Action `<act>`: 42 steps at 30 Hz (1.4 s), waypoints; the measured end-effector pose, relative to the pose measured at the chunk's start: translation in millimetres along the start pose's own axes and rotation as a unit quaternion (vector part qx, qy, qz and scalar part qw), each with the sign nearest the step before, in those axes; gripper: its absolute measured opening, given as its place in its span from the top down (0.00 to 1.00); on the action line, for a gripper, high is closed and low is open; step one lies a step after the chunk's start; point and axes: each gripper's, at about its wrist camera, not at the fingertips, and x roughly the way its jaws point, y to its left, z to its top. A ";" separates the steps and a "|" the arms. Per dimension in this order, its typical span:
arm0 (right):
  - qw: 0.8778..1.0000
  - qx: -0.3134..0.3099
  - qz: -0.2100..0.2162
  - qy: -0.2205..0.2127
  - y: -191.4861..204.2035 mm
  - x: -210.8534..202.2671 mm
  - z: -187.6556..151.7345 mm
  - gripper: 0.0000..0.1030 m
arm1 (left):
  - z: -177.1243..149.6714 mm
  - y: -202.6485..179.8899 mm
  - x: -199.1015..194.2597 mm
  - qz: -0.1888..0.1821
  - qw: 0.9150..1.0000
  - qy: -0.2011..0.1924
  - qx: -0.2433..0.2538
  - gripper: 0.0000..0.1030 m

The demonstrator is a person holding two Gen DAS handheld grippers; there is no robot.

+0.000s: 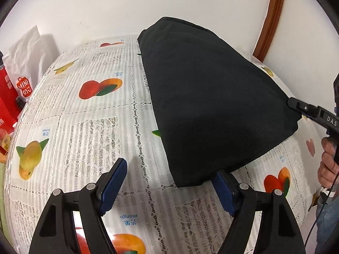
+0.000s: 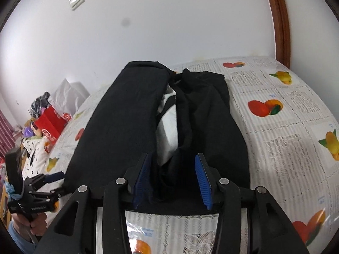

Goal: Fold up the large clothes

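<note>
garment (image 1: 207,97) fills most of my left wrist view: a black piece of clothing lying on the worktop (image 1: 84,127) with its fruit-print cloth, already doubled into a smooth, thick slab with a rounded folded edge toward me. my left tool (image 1: 169,182) has its blue pads wide apart and grips nothing; the near corner of the garment lies just over the right-hand pad and the left-hand pad stands on bare cloth beside it. at the far right edge my right tool (image 1: 289,102) shows from the side, its tip touching the garment's edge, and from here i cannot tell whether that edge is pinched

in the right wrist view the same garment (image 2: 127,116) runs away from me in two long dark bands, the left one flat and tidy, the right one (image 2: 207,114) looser and wrinkled, with a pale lining (image 2: 168,127) showing in the gap between. my right tool (image 2: 175,180) has its pads apart, with a bunched bit of black fabric sitting between them but not squeezed. my left tool (image 2: 57,182) sits at the lower left, open, right at the garment's corner

i judge the lengthwise folding partly done: one side is laid in, the other needs straightening, and the crosswise fold into a compact stack is left
</note>
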 end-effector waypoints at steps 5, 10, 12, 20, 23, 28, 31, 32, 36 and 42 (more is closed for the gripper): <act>1.000 0.004 0.004 0.015 -4.8 0.8 -4.9 0.54 | -0.2 -1.5 -1.2 -0.001 1.000 0.000 -0.002 0.26; 1.000 -0.006 0.001 0.018 -0.6 -1.0 -7.5 0.54 | 0.3 -0.7 -1.2 -0.003 1.000 0.000 -0.007 0.26; 1.000 -0.009 0.001 0.019 0.3 -1.1 -7.9 0.54 | -0.6 -0.9 -1.7 -0.006 1.000 0.001 -0.010 0.26; 1.000 -0.001 0.009 0.023 2.7 3.1 -6.3 0.54 | -0.1 -4.7 1.0 -0.017 1.000 0.002 -0.013 0.26; 0.999 0.001 0.013 0.029 6.6 11.4 -4.8 0.54 | 1.3 -9.0 6.1 -0.020 1.000 0.005 -0.011 0.26; 0.999 0.008 0.014 0.034 10.4 22.1 -1.9 0.53 | 2.0 -15.5 15.7 -0.012 1.000 0.012 -0.001 0.26; 0.999 0.010 0.012 0.034 12.2 24.9 -1.9 0.53 | 2.4 -16.3 17.8 -0.003 1.000 0.011 0.008 0.26; 0.999 0.007 0.010 0.037 13.6 26.8 -1.2 0.53 | 2.5 -16.0 18.2 0.000 1.000 0.012 0.008 0.26; 0.999 0.002 0.003 0.044 17.5 33.8 0.5 0.53 | 3.0 -18.2 20.6 0.014 1.000 0.014 0.018 0.26; 0.999 -0.007 -0.014 0.051 25.2 41.9 0.8 0.61 | 2.2 -22.7 23.1 0.036 0.999 0.011 0.029 0.24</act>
